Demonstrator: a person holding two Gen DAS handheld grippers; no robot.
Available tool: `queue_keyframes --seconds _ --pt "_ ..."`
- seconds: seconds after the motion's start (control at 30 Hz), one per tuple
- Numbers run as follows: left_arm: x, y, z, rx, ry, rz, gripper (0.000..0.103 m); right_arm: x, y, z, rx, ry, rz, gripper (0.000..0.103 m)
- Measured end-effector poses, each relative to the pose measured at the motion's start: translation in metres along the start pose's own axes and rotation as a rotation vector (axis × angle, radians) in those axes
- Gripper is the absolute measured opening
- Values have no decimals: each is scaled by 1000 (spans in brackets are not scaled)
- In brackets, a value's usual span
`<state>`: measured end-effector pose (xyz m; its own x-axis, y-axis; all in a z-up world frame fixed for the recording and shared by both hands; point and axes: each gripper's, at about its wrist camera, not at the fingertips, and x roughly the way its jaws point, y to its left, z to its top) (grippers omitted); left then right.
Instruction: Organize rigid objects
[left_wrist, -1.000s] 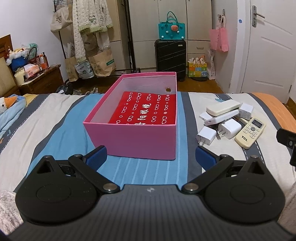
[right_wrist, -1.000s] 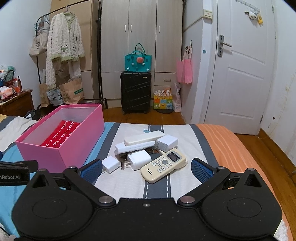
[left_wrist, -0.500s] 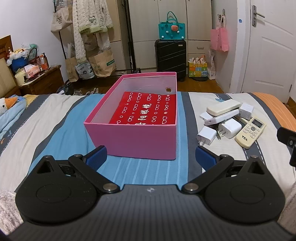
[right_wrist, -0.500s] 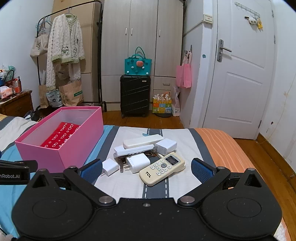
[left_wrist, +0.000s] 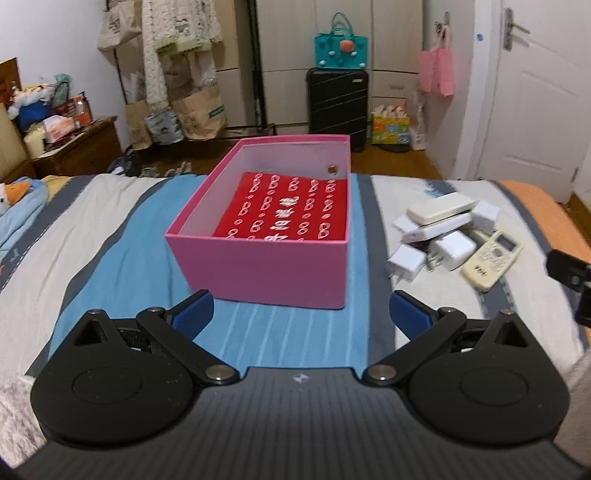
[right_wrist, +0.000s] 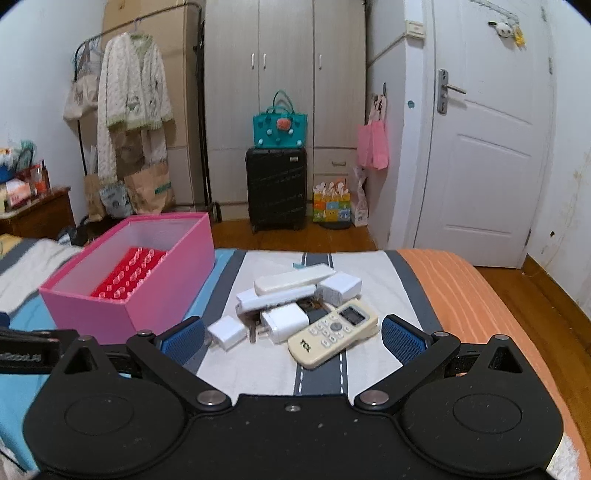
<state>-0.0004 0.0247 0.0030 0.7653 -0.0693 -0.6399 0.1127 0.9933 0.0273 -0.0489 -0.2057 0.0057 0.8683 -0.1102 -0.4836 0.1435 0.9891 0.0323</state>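
An open pink box (left_wrist: 273, 269) (right_wrist: 125, 314) with a red patterned sheet inside sits on the striped bed. Right of it lies a pile of rigid objects: a cream TCL remote (right_wrist: 332, 338) (left_wrist: 493, 260), white chargers (right_wrist: 282, 323) (right_wrist: 226, 332) (left_wrist: 406, 260), a white power bank (right_wrist: 293, 280) and a long white device (right_wrist: 275, 297). My left gripper (left_wrist: 301, 312) is open and empty, just in front of the box. My right gripper (right_wrist: 293, 338) is open and empty, just short of the pile.
The bed's far edge (right_wrist: 332, 253) drops to a wooden floor. A black suitcase (right_wrist: 276, 186) with a teal bag, a wardrobe, a clothes rack (right_wrist: 129, 85) and a white door (right_wrist: 487, 147) stand beyond. A wooden nightstand (left_wrist: 74, 147) is at the left.
My right gripper has moved forward towards the pile, which now sits lower and nearer between the fingers. My left gripper has shifted slightly. Both stay open.
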Motion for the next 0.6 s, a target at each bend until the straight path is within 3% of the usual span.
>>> queue_keyframes --seconds 0.13,0.23,0.4,0.5,0.6 --pt "-14 5 19 47 -30 31 103 -4 -5 10 1 -78 92 103" --pt "-15 15 37 84 -15 -5 102 -8 -2 30 -78 -150 116 103" --pt "6 40 71 116 45 -60 99 26 5 72 -160 -28 207 103" --pt "25 54 95 124 73 -51 99 63 4 92 -77 75 284 103" --pt "55 69 121 133 131 -76 99 120 -4 105 78 234 325 103"
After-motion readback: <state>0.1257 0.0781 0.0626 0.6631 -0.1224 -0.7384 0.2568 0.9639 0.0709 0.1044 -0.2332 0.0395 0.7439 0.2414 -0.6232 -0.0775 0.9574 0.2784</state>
